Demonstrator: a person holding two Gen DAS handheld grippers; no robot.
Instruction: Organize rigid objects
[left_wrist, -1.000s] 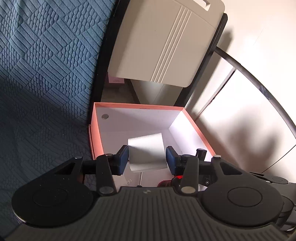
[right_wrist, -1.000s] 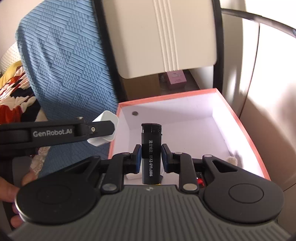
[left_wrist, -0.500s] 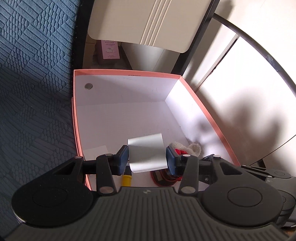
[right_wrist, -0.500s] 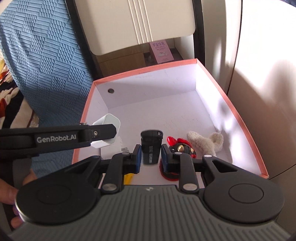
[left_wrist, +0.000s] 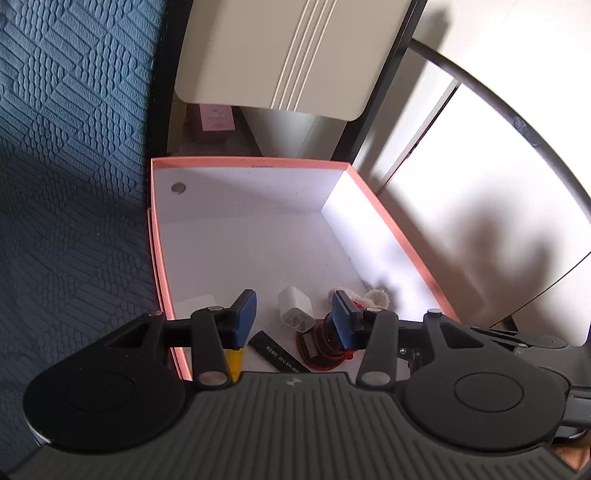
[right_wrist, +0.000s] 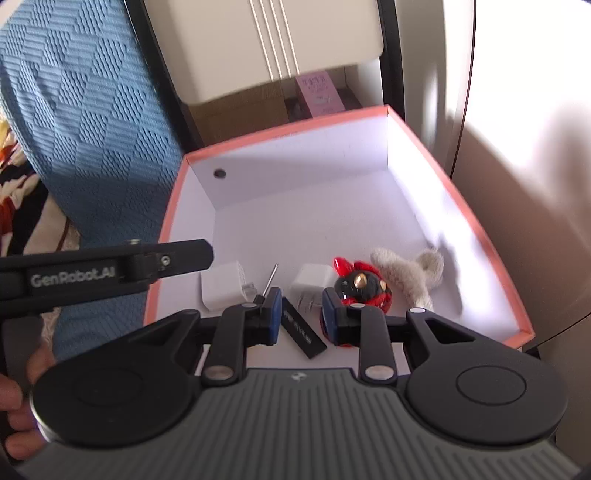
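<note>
Pink-rimmed box (right_wrist: 476, 225), black lighter (right_wrist: 303, 332) loose below right gripper (right_wrist: 299, 314) fingers (right_wrist: 272, 314) — unheld

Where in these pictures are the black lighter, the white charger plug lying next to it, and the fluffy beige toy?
black lighter (right_wrist: 303, 332), right wrist view, middle of its printed side.
white charger plug (right_wrist: 309, 280), right wrist view, top of its white body.
fluffy beige toy (right_wrist: 408, 275), right wrist view, centre of its fuzzy body.

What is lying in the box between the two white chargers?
In the right wrist view, a thin metal pin leans between the left charger and the right charger, on the box floor.
</note>
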